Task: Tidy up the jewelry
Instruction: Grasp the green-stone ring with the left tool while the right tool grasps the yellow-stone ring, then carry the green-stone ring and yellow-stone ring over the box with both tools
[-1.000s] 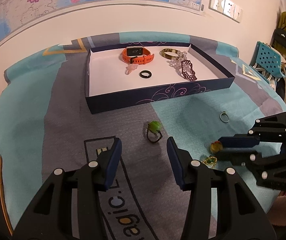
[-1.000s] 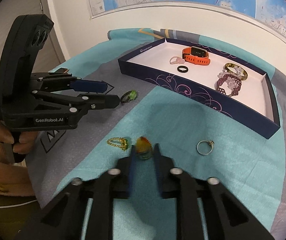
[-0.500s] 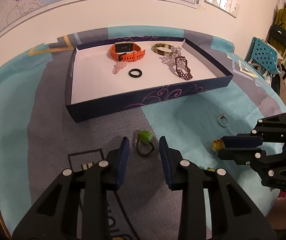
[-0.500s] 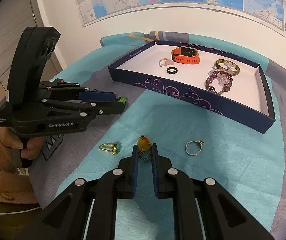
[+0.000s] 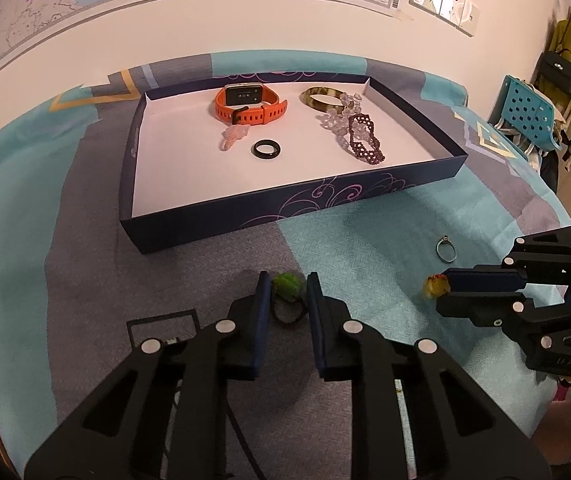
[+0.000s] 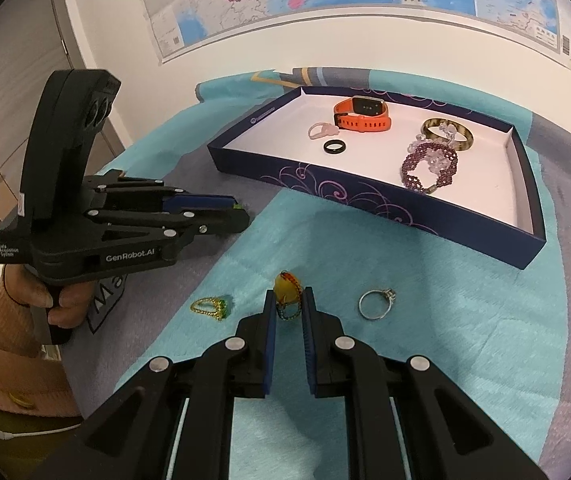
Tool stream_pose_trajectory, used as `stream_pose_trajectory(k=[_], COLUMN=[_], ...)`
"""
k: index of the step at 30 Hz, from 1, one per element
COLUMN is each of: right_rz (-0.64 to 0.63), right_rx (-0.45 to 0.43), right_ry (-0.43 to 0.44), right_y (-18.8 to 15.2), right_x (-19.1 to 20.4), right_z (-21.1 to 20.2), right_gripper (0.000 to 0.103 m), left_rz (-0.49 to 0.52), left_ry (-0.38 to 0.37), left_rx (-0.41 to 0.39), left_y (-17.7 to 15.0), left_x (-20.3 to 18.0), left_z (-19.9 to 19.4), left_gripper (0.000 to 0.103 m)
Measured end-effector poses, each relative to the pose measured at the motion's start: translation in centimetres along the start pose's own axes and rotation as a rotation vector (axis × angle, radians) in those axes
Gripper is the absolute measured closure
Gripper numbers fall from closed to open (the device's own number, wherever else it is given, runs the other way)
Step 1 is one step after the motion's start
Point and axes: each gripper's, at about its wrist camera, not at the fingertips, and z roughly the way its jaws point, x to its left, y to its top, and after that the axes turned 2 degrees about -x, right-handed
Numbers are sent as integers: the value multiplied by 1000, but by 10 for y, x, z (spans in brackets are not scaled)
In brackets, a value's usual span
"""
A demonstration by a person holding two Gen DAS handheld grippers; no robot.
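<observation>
Left wrist view: our left gripper (image 5: pixel 285 294) fingers have narrowed around the green ring (image 5: pixel 286 286), not yet clamped; at 3 o'clock, right gripper (image 6: pixel 287 306) grips the yellow ring (image 6: pixel 286 294), ready for the tray (image 5: pixel 285 208).

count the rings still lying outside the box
4: green-stone ring between the left gripper fingers, yellow-stone ring between the right gripper fingers, gold ring, silver ring beside them.

Left gripper (image 5: pixel 285 292) low over the cloth, jaws narrowed with a gap between the blue pads (image 5: pixel 260 312). Right gripper (image 6: pixel 287 304) beside it, fingers drawn closer together, level and pointing forward. A bare hand (image 6: pixel 41 300) in a peach sleeve clasps the left handle.
</observation>
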Motion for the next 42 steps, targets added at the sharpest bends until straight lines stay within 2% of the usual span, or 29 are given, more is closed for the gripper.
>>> stream_pose_trajectory(k=[23,42], right_rz=[41,29], right_rx=[-62,-65], right_ry=[-12,-19], right_y=[16,26], right_x=[-18,-16], right_z=[-14,-12], right_gripper=[92,92], left_rz=[1,-11], left_ry=[-42,-57], left_rx=[-65,-114], left_y=[10,21], left_x=[-13,-5], left_z=[-24,-36], left_gripper=[84,84])
